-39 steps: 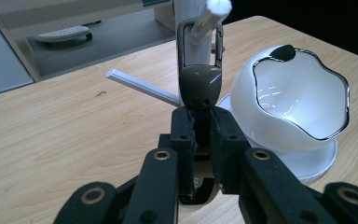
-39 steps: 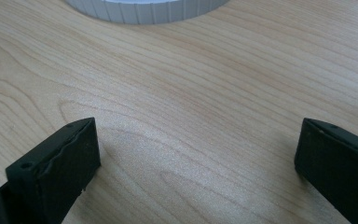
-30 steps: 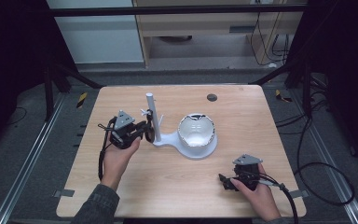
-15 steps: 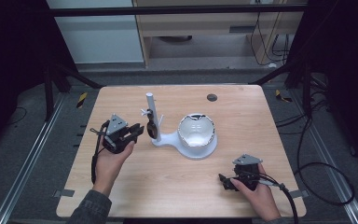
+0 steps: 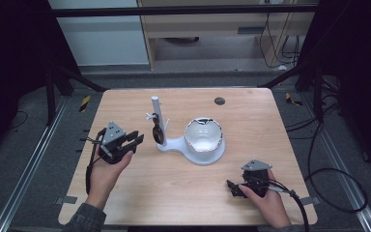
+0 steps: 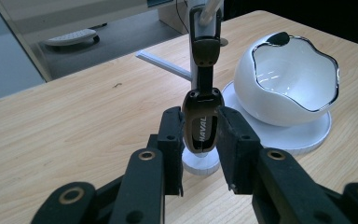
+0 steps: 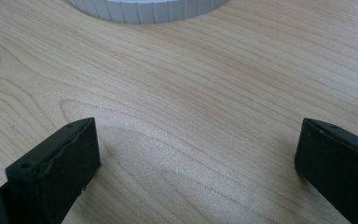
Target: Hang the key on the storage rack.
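1. Two grippers are on the table: the left gripper [image 5: 136,140] sits left of the stand, the right gripper [image 5: 233,186] low near the front edge.
2. One white stand [image 5: 158,121], one key fob [image 6: 202,122] hanging from its peg, one white bowl [image 6: 292,88].
3. The left jaws have just been opening; in the left gripper view the fob appears framed between them, probably farther off and not pinched.
4. The right jaws stand wide apart over bare table [image 7: 191,116].
5. The bowl sits on the stand's round base and looks empty inside.
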### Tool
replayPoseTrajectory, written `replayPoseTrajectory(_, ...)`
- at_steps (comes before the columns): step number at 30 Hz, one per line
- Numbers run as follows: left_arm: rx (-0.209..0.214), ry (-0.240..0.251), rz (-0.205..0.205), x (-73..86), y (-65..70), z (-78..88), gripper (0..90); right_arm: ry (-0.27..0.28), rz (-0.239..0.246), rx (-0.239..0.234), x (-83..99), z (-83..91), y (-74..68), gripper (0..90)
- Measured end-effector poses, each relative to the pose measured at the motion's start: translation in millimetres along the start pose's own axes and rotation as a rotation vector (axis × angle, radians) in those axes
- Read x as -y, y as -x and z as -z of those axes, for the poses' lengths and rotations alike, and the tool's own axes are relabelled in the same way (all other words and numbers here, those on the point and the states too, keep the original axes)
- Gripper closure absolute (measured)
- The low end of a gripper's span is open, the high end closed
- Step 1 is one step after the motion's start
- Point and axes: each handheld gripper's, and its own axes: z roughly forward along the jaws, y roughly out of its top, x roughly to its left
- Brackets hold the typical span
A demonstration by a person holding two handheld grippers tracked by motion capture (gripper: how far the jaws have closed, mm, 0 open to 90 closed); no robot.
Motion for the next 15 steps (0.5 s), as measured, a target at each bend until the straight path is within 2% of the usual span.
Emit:
replayPoseTrajectory(6, -0.007, -0.008, -0.019, 0.7, 2.9, 6.2, 64.6, 0.001, 0.000, 0.001, 0.1, -0.1, -0.1, 0.5)
replayPoseTrajectory(12, -0.028, 0.002, -0.016, 2.0, 5.2, 15.2, 42.3, 0.001, -0.001, 0.000, 0.1, -0.1, -0.1, 0.5)
replayPoseTrajectory(15, -0.018, -0.008, -0.009, 2.8, 4.4, 18.5, 31.1, 0.001, -0.001, 0.000, 0.1, 0.0, -0.2, 0.4)
